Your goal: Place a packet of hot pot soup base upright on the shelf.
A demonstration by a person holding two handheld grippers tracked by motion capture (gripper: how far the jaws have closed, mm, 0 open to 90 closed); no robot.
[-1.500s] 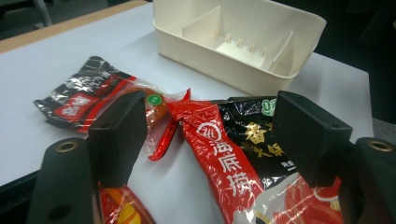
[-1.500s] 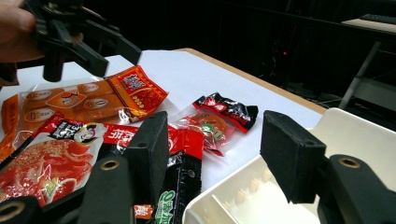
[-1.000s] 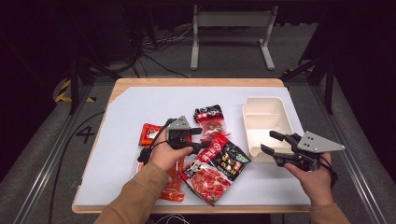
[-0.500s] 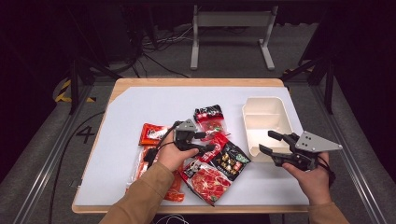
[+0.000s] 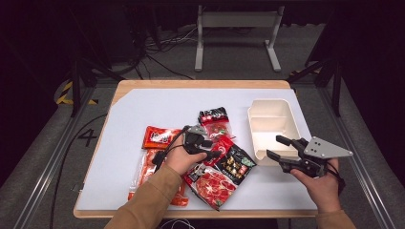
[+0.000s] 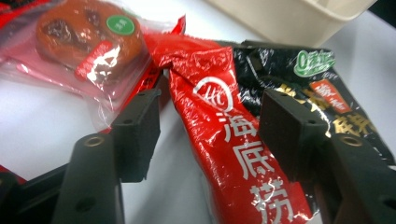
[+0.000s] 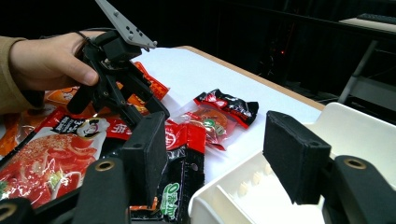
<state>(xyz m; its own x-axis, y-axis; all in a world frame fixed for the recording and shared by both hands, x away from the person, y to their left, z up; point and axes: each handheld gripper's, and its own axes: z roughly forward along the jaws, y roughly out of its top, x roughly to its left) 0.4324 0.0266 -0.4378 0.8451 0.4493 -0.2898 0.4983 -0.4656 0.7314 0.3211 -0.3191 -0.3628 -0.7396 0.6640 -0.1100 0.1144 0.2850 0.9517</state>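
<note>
Left gripper point(image 5: 213, 149) descending onto the red packet point(image 6: 233, 140); right gripper point(image 5: 282, 149) waiting beside the tray point(image 5: 272, 125).

Compared with a second ago, the left gripper is sitting lower and nearer the snack pile at the middle of the counter point(image 5: 143, 109), and its jaws have just been closing; the red packet is lying between them, overlapping the black packet point(image 6: 322, 88), but the pads are not yet pressing it. A pickup is probably imminent. The left hand point(image 5: 184, 160) is angling the gripper rightward and down. The right gripper is hovering at the tray's near edge, jaws released, holding nothing, pointing left.
</note>
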